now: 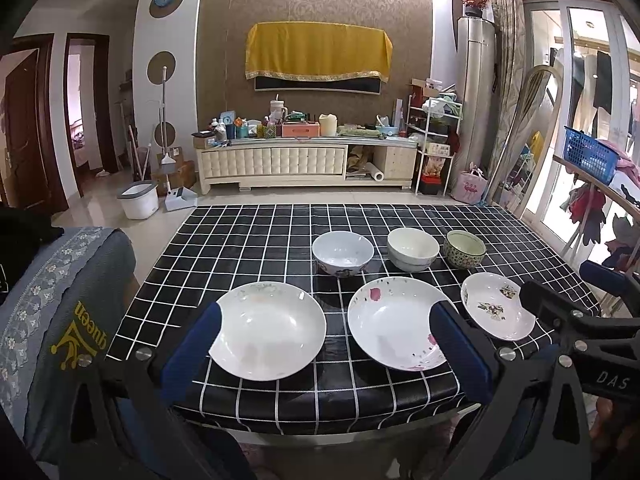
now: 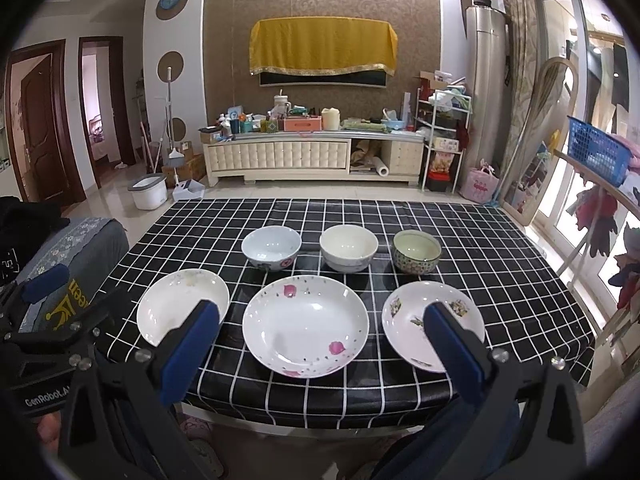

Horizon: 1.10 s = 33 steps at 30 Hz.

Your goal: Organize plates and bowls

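Observation:
Three plates lie in a front row on the black checked table (image 1: 256, 240) (image 2: 500, 248): a plain white plate (image 1: 268, 330) (image 2: 182, 304) at left, a pink-petal plate (image 1: 394, 322) (image 2: 306, 326) in the middle, a small flower-print plate (image 1: 496, 310) (image 2: 416, 330) at right. Behind them stand a blue-white bowl (image 1: 343, 253) (image 2: 271, 248), a cream bowl (image 1: 413, 249) (image 2: 348, 247) and a green patterned bowl (image 1: 465, 249) (image 2: 417, 251). My left gripper (image 1: 326, 342) and right gripper (image 2: 322, 344) are both open and empty, held above the table's near edge.
A chair with a grey lace cover (image 1: 60, 300) stands at the table's left. A TV cabinet (image 1: 304, 160) with clutter is across the room. A drying rack with a blue basket (image 1: 592, 156) is at the right.

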Available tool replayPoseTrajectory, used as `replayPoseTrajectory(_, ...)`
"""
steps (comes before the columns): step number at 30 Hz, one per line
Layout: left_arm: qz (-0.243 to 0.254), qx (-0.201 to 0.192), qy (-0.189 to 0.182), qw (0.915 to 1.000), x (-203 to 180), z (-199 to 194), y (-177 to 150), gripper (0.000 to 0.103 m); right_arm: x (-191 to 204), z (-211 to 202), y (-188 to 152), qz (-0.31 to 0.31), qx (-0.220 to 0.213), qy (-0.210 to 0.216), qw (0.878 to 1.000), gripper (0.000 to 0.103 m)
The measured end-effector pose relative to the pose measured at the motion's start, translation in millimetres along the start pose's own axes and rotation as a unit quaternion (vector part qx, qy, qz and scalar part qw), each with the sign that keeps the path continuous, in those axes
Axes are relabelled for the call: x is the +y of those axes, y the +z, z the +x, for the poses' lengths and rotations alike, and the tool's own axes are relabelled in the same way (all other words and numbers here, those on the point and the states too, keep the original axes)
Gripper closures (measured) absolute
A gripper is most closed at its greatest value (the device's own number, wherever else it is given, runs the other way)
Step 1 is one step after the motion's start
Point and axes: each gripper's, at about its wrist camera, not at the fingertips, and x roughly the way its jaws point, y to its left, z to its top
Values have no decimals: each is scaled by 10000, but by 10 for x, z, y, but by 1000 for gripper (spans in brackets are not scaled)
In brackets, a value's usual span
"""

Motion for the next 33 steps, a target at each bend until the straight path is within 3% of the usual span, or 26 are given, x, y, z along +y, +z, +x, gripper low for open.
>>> replayPoseTrajectory(33, 139, 12, -145, 9998, -122, 20, 0, 0, -107, -32, -17, 85, 67, -23, 9999, 0)
